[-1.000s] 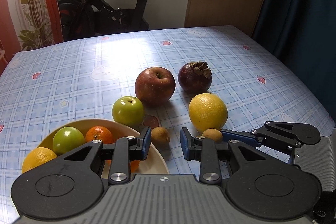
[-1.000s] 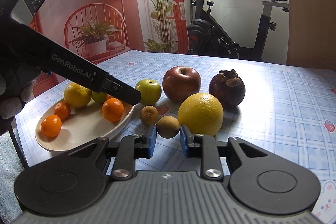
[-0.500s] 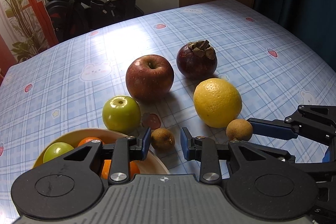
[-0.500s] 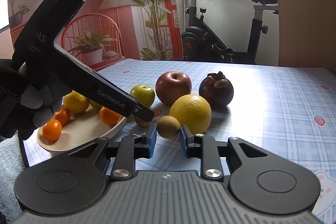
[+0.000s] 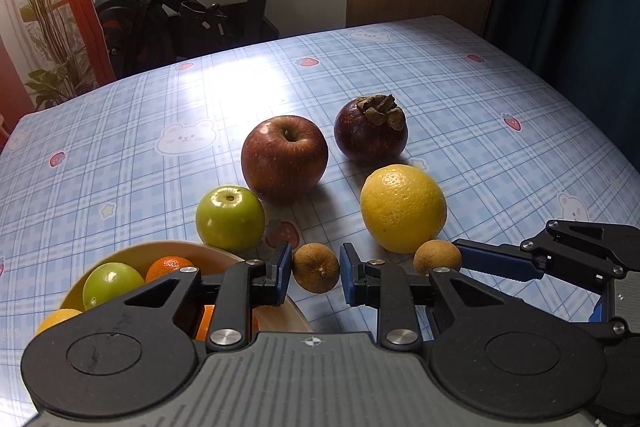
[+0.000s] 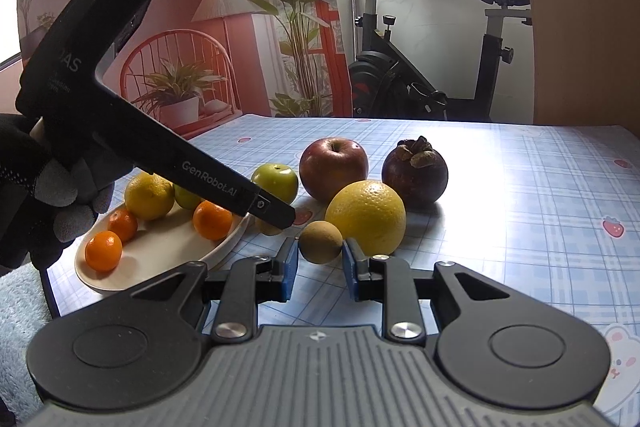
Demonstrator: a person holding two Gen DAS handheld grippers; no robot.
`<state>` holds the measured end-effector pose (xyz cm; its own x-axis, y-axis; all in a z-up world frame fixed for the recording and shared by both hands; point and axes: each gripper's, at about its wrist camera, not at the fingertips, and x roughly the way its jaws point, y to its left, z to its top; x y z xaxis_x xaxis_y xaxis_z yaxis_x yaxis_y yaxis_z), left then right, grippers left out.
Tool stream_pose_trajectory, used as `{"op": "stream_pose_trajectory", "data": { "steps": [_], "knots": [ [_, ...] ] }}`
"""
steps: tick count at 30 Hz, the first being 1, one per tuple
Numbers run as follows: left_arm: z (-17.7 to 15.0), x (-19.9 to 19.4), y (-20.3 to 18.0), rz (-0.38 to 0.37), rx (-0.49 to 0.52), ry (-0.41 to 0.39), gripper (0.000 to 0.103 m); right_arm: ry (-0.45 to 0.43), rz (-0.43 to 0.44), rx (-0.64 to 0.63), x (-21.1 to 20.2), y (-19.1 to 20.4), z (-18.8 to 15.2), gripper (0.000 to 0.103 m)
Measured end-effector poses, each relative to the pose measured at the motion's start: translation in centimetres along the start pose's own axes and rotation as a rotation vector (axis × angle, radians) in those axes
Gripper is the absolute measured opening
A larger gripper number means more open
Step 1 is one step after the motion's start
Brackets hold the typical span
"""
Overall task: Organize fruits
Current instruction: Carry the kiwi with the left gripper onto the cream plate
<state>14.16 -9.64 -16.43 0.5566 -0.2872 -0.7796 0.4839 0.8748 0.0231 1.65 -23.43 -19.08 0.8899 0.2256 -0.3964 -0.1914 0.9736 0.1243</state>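
**Two small fruits pinched, bowl is next**

Left wrist view: my left gripper [image 5: 315, 277] has just been closing, and its blue pads now sit against the rough brown fruit [image 5: 316, 273], which rests on the glossy checked tablecloth [image 5: 120, 167] just beside the cream bowl [image 5: 168, 251]. I judge this the grasp step. The next move calls for a clean lift and a short carry over the rim, clear of the waxy green apple [image 5: 230, 218] close behind. The red apple [image 5: 285, 157], leathery mangosteen [image 5: 370, 131] and dimpled yellow orange [image 5: 403, 207] lie further back.

Right wrist view: my right gripper [image 6: 320, 263] is clamped on the smooth brown fruit [image 6: 321, 242], round and matte, low at the table and touching the orange. It has further to travel to the bowl, and the left tool lies across the way.
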Motion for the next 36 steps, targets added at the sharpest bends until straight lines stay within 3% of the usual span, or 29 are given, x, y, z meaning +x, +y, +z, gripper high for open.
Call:
{"op": "stream_pose_trajectory", "data": {
  "steps": [8,16,36],
  "knots": [
    [-0.6,-3.9,3.1,-0.039,-0.097,-0.069,0.027,-0.012,0.011,-0.005,-0.2,0.1,-0.1,0.027],
    [-3.0,-6.5,7.5,-0.017,-0.203,-0.051,0.027,0.006,0.008,-0.03,0.1,0.6,0.1,0.027],
    [-5.9,-3.7,9.9,-0.056,-0.279,-0.011,0.027,0.1,0.124,-0.287,5.1,7.9,2.2,0.027]
  ]
}}
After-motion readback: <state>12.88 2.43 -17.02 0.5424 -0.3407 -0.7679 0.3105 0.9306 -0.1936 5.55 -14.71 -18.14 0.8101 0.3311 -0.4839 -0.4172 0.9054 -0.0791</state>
